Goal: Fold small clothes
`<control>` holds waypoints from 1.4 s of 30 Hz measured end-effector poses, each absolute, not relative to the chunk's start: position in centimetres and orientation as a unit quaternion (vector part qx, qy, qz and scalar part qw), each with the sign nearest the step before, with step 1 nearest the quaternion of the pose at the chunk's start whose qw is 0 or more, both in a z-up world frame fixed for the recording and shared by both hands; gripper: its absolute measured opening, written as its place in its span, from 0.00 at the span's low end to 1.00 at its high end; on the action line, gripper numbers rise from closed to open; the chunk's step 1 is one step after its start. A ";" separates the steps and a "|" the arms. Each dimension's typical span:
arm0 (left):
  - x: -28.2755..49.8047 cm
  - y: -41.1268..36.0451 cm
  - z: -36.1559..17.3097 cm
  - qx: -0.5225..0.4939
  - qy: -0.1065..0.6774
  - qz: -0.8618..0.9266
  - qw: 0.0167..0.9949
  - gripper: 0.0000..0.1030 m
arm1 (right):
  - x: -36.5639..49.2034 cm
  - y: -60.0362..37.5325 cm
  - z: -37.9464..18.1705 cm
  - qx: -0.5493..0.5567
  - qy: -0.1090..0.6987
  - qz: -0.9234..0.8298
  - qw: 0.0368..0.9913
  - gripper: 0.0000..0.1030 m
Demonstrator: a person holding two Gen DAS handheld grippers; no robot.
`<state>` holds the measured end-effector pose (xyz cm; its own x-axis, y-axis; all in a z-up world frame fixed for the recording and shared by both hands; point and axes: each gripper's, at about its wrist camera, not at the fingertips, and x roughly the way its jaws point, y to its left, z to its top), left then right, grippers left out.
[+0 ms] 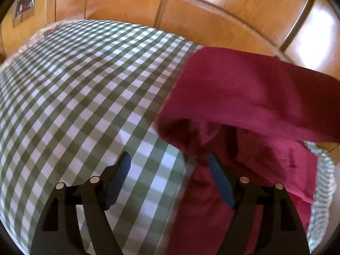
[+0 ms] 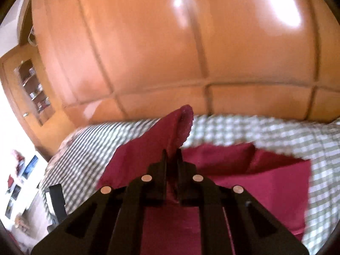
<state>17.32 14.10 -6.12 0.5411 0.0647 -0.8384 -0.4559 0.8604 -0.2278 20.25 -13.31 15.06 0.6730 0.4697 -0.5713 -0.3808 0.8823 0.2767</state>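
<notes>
Bed with green-check cover [image 1: 85, 85] filled most of the view, wooden wardrobe [image 2: 148, 53] behind it. Magenta garment [image 1: 244, 89] lay on the cover's right side, one edge lifted off the bed and curling over, the rest flat. So a fold looked under way, not finished; no folded stack was visible.

Right gripper [image 2: 171, 155] was pinched shut on the lifted edge of the garment, cloth poking out past the tips. Left gripper [image 1: 170, 180] stood wide open, holding nothing, straddling the garment's left border; blue pads [image 1: 221, 184] clear of the cloth, as far as I could tell.

Remaining, by my read: lay the edge across, flatten, probably fold again.

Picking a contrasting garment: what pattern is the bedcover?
Green-and-white gingham check bedcover, clearest in the left wrist view.
</notes>
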 end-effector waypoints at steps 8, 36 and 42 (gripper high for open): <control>18.1 13.1 -7.6 -0.174 0.473 0.167 0.847 0.72 | 22.1 -25.9 6.8 0.112 0.405 0.075 0.905 0.07; 25.3 8.4 -2.8 -0.154 0.410 -0.004 0.899 0.75 | 23.8 -22.2 1.6 0.036 0.434 0.064 0.898 0.73; 28.4 9.6 -7.9 -0.158 0.463 0.014 0.872 0.72 | 25.0 -23.4 -2.0 0.039 0.435 0.051 0.898 0.77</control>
